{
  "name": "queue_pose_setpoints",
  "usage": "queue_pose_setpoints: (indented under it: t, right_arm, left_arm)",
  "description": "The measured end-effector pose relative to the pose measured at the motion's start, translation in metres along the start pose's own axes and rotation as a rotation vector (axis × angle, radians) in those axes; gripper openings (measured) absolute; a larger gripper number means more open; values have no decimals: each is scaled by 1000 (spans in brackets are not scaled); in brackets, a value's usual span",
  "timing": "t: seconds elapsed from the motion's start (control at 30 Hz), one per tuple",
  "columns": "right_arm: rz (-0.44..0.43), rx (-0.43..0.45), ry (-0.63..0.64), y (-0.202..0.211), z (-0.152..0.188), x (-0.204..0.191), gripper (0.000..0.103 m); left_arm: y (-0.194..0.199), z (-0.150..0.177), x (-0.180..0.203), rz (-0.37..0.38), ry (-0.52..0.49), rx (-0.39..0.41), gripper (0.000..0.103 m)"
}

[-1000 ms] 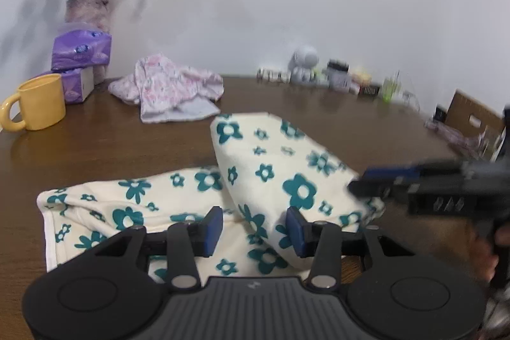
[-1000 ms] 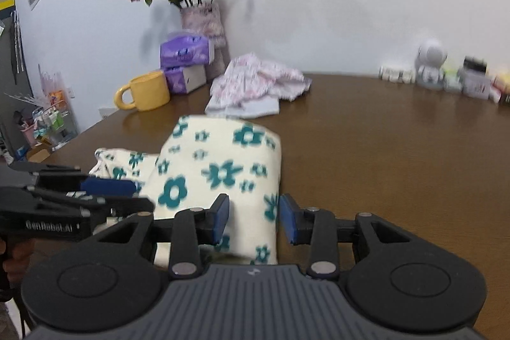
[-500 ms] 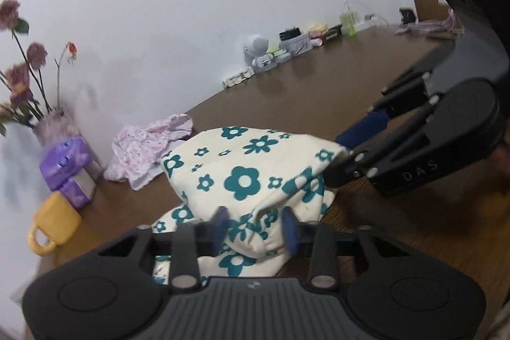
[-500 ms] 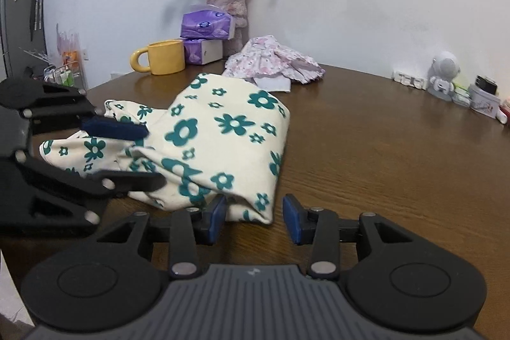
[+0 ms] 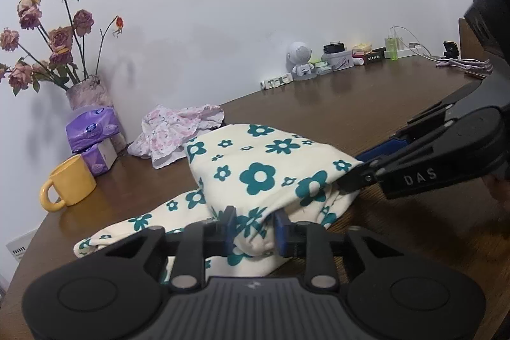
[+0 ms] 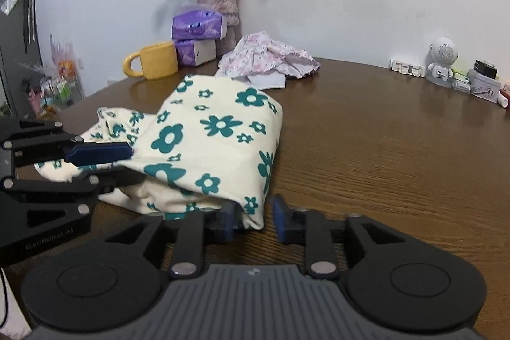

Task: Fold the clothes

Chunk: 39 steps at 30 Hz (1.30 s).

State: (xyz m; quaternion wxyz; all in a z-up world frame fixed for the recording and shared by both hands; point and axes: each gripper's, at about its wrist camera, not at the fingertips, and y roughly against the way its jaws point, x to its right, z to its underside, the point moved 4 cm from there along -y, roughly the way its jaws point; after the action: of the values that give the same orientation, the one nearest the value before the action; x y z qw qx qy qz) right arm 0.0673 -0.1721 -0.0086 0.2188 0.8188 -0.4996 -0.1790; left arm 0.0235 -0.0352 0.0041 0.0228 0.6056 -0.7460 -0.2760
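Observation:
A cream cloth with teal flowers lies folded over on the brown table. My left gripper is at its near edge, and a bunched fold fills the gap between the blue pads. From the right wrist view the left gripper has one finger above and one below that edge. My right gripper stands at the cloth's other near corner. That corner hangs between its fingers, with a small gap to the right pad. In the left wrist view the right gripper straddles the edge.
A crumpled pink floral garment lies behind the cloth. A yellow mug, purple tissue packs and a vase of dried roses stand at the back left. A small white robot figure and several small items line the wall.
Both grippers dropped low and came in to the cloth's near edge. Their fingers narrowed around it, the left closing onto a fold.

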Motion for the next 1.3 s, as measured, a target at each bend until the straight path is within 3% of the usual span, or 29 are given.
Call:
queue_pose_setpoints:
  t: [0.03,0.07,0.1,0.27,0.37,0.6,0.7,0.9,0.97,1.1,1.13,1.2,1.3]
  right_arm:
    - [-2,-1,-11,-1,0,1,27]
    - [-4,-4,-20,-1,0,1,23]
    - [-5,-8,-30,-2,-1,1,13]
    - [-31,-1,-90,3,-3,7,7]
    - [-68,24,-108,14,-10,14,12]
    - [-143,81,-151,38,-28,29,36]
    - [-116,72,-165,23,-47,39,36]
    - [-167,-31,-262,-22,-44,47,36]
    - [-181,-26,-283,-25,-41,51,36]
    - [-189,-4,-297,-20,-40,56,40]
    - [-190,0,-294,-18,-40,56,41]
    - [-192,7,-286,-15,-40,55,44]
    - [-195,1,-266,-14,-42,53,46]
  left_arm:
    - [-1,0,0,-11,2,-3,16]
    - [-2,1,1,-22,6,-7,14]
    - [-3,2,-1,-24,28,-12,13]
    - [-4,7,-5,-22,90,-38,12]
    - [4,4,-8,24,109,-31,25]
    - [18,-28,-43,130,287,30,75]
    - [-2,-40,-59,135,400,0,77]
    - [-38,-30,-72,143,625,-181,81]
    - [-38,-29,-70,113,614,-193,84]
    - [-23,-35,-63,-10,517,-129,93]
    - [-20,-36,-62,-12,501,-108,103]
    - [-17,-35,-61,18,492,-77,103]
    - [-19,-33,-63,26,519,-95,103]
